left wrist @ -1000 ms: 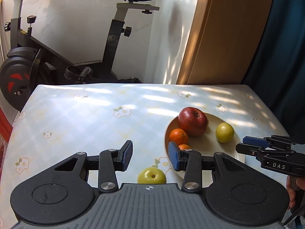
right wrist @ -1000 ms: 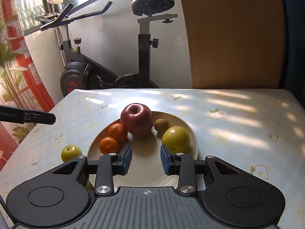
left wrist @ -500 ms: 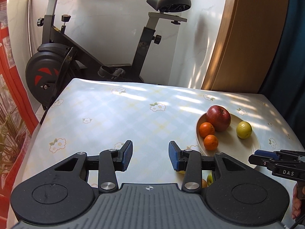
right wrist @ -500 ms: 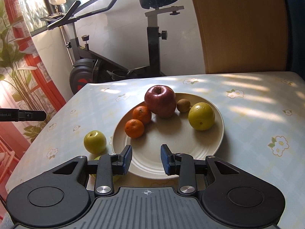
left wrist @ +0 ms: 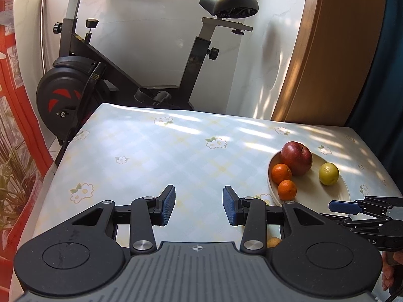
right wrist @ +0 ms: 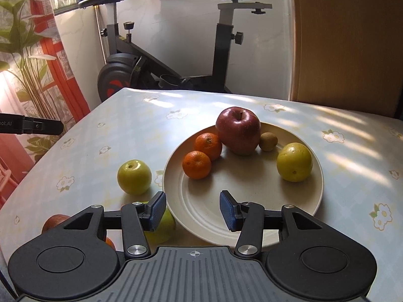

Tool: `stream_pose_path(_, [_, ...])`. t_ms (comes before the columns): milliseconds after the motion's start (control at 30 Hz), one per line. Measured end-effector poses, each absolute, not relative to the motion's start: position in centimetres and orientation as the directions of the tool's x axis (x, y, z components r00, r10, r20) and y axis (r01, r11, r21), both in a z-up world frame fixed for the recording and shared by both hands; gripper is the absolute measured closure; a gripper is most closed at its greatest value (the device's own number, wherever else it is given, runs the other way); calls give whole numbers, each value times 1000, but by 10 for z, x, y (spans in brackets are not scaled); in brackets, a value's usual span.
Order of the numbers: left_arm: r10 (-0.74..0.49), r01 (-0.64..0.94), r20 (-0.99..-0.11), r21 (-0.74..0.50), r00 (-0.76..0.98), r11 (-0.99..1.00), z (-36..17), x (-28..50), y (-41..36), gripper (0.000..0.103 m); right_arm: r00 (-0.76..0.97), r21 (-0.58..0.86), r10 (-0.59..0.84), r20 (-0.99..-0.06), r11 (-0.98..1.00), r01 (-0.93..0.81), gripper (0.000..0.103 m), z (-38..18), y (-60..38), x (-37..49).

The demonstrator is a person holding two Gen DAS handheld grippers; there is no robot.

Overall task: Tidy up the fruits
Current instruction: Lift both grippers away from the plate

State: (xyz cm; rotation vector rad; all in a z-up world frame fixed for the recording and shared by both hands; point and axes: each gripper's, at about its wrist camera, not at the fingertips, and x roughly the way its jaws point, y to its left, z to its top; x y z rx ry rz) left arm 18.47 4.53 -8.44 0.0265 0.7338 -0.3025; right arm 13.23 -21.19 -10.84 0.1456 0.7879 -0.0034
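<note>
Fruit sits mostly on a cream plate (right wrist: 252,216) at the centre of the right wrist view: a red apple (right wrist: 238,130) at the plate's far side, two oranges (right wrist: 208,145) touching it and each other on its left, a small brown kiwi (right wrist: 268,141) just right of the apple, and a yellow-green fruit (right wrist: 294,162) alone toward the right rim. Off the plate, on the flowered counter (right wrist: 131,130), a second green fruit (right wrist: 134,177) lies just left of the rim, and more fruit — another green one (right wrist: 163,229), a reddish one (right wrist: 54,222) — shows at lower left, partly hidden behind the gripper body.

The right hand-held gripper (right wrist: 192,211) hangs over the plate's near edge; its jaws are opening, with only bare plate seen between the blue pads and nothing grasped. The left hand-held gripper (left wrist: 199,206) is released too, jaws parted over bare counter at the lower middle of its view, the plate well off at the right of that frame. An exercise bike (left wrist: 126,75) stands behind the counter in the upper half of both views, and a red curtain (right wrist: 63,80) hangs at the left.
</note>
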Motion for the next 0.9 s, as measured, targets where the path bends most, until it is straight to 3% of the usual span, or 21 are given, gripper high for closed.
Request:
stream_pose_path(100, [-262, 282, -657, -79, 707, 956, -84, 184, 45, 59, 698, 99, 45, -714, 994, 37, 53, -109, -204, 142])
stream_pose_path(500, [-274, 277, -661, -103, 699, 955, -89, 184, 46, 59, 662, 26, 9, -749, 1000, 16, 51, -121, -187, 162])
stream_pose_path(900, [-292, 289, -674, -121, 678, 950, -97, 180, 44, 59, 699, 11, 15, -715, 1000, -11, 49, -114, -186, 128])
